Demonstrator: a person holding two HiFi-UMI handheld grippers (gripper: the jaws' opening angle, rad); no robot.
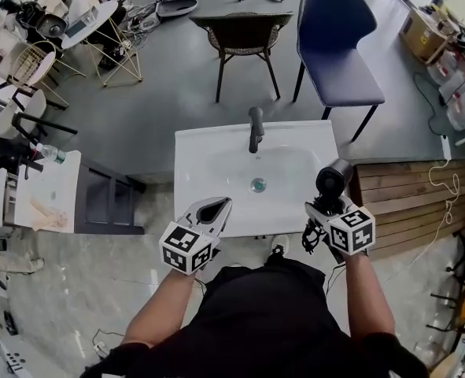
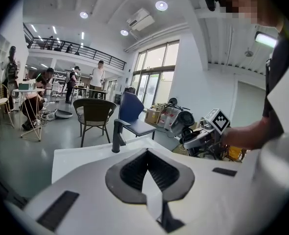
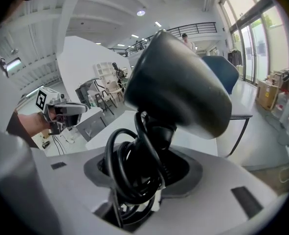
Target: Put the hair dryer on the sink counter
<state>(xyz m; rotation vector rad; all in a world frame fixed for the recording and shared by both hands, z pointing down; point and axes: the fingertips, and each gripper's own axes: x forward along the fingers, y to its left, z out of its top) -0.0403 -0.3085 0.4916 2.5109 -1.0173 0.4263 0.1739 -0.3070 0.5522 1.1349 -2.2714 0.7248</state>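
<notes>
White sink counter (image 1: 197,156), one, carries one faucet (image 1: 255,129), with flat margins open either side of the basin. One hair dryer (image 1: 333,177) hangs over the counter's right edge, its handle and coiled cord clamped in the right gripper (image 1: 324,204). The left gripper (image 1: 216,209), jaws together and empty, hovers at the counter's front edge. Two seats stand behind the counter: one wicker chair (image 1: 240,34) and one blue chair (image 1: 334,46).

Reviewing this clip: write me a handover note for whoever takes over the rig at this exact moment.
Right tongs: shut on the dryer, with its cord coiled in the grip, held by the counter's right front corner.
Left tongs: shut, empty, at the counter's front edge.
Done: dryer is in hand at the sink.
Left: set the dryer on a flat part of the counter, probably to the right of the basin, then release.
</notes>
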